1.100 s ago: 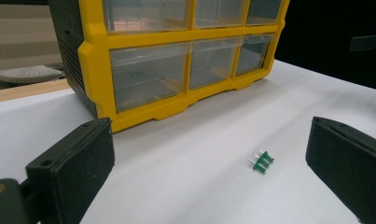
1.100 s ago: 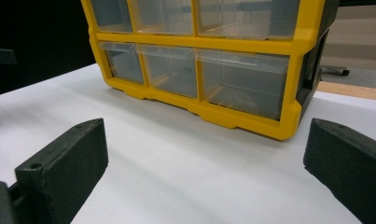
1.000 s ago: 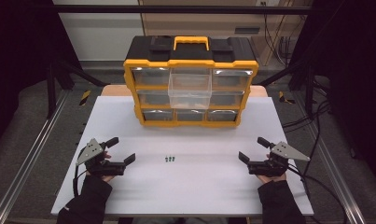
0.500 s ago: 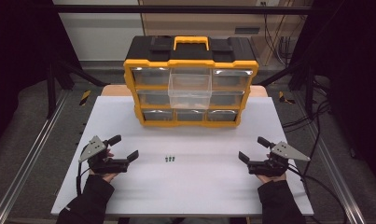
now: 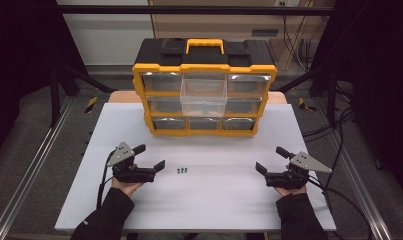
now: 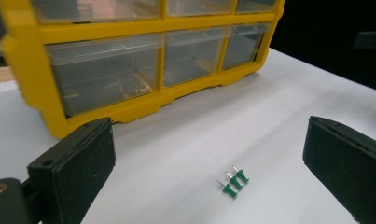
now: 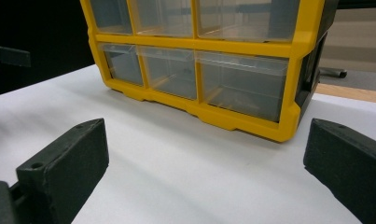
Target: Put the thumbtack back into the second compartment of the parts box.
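Now shifted closer to the green pushpins (image 5: 181, 170) than a second ago: left claw (image 5: 152, 156), jaws spread wide. Lying low-centre on white counter (image 5: 214, 200), pins side by side, needles angled toward upper left in left gripper view. Right claw (image 5: 272, 160) likewise spread.

A dim workroom around a brightly lit white bench

The white bench (image 5: 214, 200) stands on a grey carpeted floor (image 5: 34, 125), with a wooden tabletop edge (image 5: 120, 96) showing behind it. Metal rails (image 5: 26, 185) run along both sides, and black frame struts (image 5: 71, 75) angle down at the back. A pale wall panel (image 5: 106, 32) sits behind; cables (image 5: 334, 125) trail at the right.
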Demonstrator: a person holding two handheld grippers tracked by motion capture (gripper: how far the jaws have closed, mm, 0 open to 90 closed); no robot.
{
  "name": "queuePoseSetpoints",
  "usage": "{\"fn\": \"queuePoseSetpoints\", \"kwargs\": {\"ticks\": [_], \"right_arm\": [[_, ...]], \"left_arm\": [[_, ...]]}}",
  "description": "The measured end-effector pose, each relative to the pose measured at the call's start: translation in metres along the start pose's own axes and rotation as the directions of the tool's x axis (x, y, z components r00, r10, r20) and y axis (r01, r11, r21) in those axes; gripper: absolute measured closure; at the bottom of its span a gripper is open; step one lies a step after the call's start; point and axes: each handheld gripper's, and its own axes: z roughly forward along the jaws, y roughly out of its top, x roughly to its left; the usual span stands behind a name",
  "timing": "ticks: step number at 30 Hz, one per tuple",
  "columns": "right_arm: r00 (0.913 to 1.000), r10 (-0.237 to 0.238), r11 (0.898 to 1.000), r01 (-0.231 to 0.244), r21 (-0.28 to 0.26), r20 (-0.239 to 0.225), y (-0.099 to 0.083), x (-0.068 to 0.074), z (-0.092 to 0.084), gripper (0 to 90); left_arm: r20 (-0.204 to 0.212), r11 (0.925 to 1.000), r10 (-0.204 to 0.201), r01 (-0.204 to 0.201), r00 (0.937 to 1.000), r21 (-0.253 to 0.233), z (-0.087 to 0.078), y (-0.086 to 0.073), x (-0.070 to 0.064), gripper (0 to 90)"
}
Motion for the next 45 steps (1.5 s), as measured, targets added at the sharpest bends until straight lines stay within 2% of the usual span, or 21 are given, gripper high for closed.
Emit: {"fn": "queuePoseSetpoints", "kwargs": {"ticks": [3, 5, 7, 8, 10, 16, 18, 22, 25, 28, 30, 32, 35, 39, 45], "right_arm": [[1.0, -0.006, 1.0, 0.006, 0.007, 0.001, 0.0, 0.0, 0.0, 0.4], [1.0, -0.009, 1.0, 0.009, 0.005, 0.0, 0.0, 0.0, 0.0, 0.4], [1.0, -0.004, 1.0, 0.004, 0.003, -0.001, 0.0, 0.0, 0.0, 0.4], [1.0, -0.004, 1.0, 0.004, 0.003, -0.001, 0.0, 0.0, 0.0, 0.4], [1.0, -0.004, 1.0, 0.004, 0.003, 0.0, 0.0, 0.0, 0.0, 0.4], [1.0, -0.005, 1.0, 0.005, 0.005, 0.001, 0.0, 0.0, 0.0, 0.4], [1.0, -0.005, 1.0, 0.005, 0.007, 0.003, 0.0, 0.0, 0.0, 0.4], [1.0, -0.007, 1.0, 0.007, 0.01, 0.004, 0.0, 0.0, 0.0, 0.4], [1.0, -0.006, 1.0, 0.006, 0.011, 0.005, 0.0, 0.0, 0.0, 0.4], [1.0, -0.007, 1.0, 0.006, 0.011, 0.006, 0.0, -0.001, 0.0, 0.4], [1.0, -0.006, 1.0, 0.006, 0.01, 0.006, 0.0, -0.001, 0.0, 0.4], [1.0, -0.006, 1.0, 0.006, 0.011, 0.007, 0.0, -0.001, 0.0, 0.4], [1.0, -0.003, 1.0, 0.003, 0.012, 0.007, 0.0, -0.001, 0.0, 0.4], [0.9999, -0.005, 1.0, 0.005, 0.011, 0.009, 0.0, -0.001, 0.0, 0.4], [0.9999, -0.002, 1.0, 0.002, 0.011, 0.01, 0.0, -0.001, 0.0, 0.4]], "left_arm": [[-0.005, 0.9992, 0.007, -0.007, 1.0, 0.04, 0.015, 0.001, -0.009, 2.4], [-0.003, 0.9989, 0.005, -0.005, 1.0, 0.047, 0.019, 0.001, -0.011, 2.5], [-0.013, 0.9972, -0.012, 0.013, 0.9998, 0.074, 0.032, -0.001, -0.015, 2.5], [-0.013, 0.9972, -0.012, 0.013, 0.9998, 0.074, 0.032, -0.001, -0.015, 2.7], [-0.018, 0.9938, -0.047, 0.049, 0.9987, 0.1, 0.042, -0.005, -0.018, 2.8], [-0.041, 0.9838, -0.058, 0.065, 0.9974, 0.167, 0.056, -0.013, -0.022, 4.3], [-0.052, 0.9784, -0.073, 0.081, 0.996, 0.19, 0.059, -0.016, -0.021, 5.5], [-0.092, 0.9621, -0.089, 0.109, 0.9918, 0.25, 0.062, -0.02, -0.021, 9.0], [-0.109, 0.9507, -0.102, 0.129, 0.9888, 0.282, 0.064, -0.022, -0.023, 15.5], [-0.141, 0.9454, -0.112, 0.149, 0.9837, 0.29, 0.064, -0.026, -0.024, 22.7], [-0.153, 0.939, -0.112, 0.155, 0.9819, 0.307, 0.064, -0.027, -0.025, 26.4], [-0.158, 0.9409, -0.119, 0.162, 0.9802, 0.297, 0.064, -0.028, -0.026, 31.6], [-0.16, 0.938, -0.122, 0.166, 0.9796, 0.304, 0.064, -0.027, -0.028, 37.7], [-0.153, 0.9335, -0.115, 0.16, 0.9815, 0.321, 0.066, -0.029, -0.033, 44.1], [-0.149, 0.9314, -0.102, 0.147, 0.9836, 0.333, 0.068, -0.029, -0.039, 53.2]]}}
